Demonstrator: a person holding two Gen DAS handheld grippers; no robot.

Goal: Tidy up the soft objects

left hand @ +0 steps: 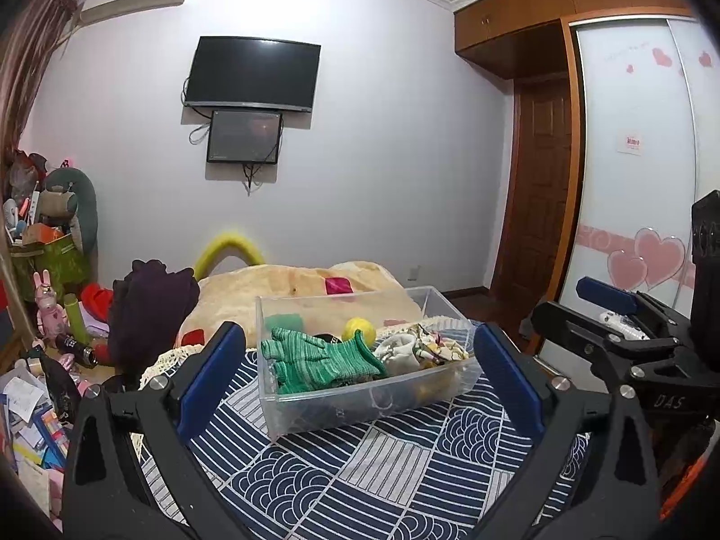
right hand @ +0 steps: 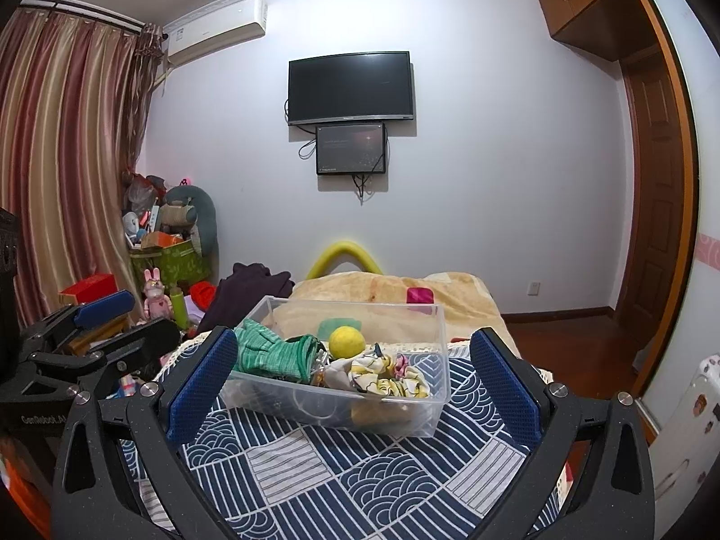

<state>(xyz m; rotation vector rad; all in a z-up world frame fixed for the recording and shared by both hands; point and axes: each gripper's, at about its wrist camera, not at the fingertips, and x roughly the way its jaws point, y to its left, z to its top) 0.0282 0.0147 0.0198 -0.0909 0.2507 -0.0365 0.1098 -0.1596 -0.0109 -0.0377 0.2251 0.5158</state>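
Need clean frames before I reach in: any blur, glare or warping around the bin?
Left wrist: bin sharp, yellow hoop smeared, wardrobe bowed by fisheye. Right wrist: bin sharp, no glare, curtain curved at the edge.

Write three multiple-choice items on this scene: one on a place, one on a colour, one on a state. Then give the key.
1. Where is the ball?
A. in the bin
B. on the floor
C. in a gripper

2. What colour are the gloves?
A. red
B. green
C. black

3. How are the left gripper and the right gripper?
A. both shut
B. both open, empty
C. one holds a glove

Key: 1 A, it lies among the cloths inside the clear walls. 2 B, green stripes. 3 B, fingers wide apart, nothing between.
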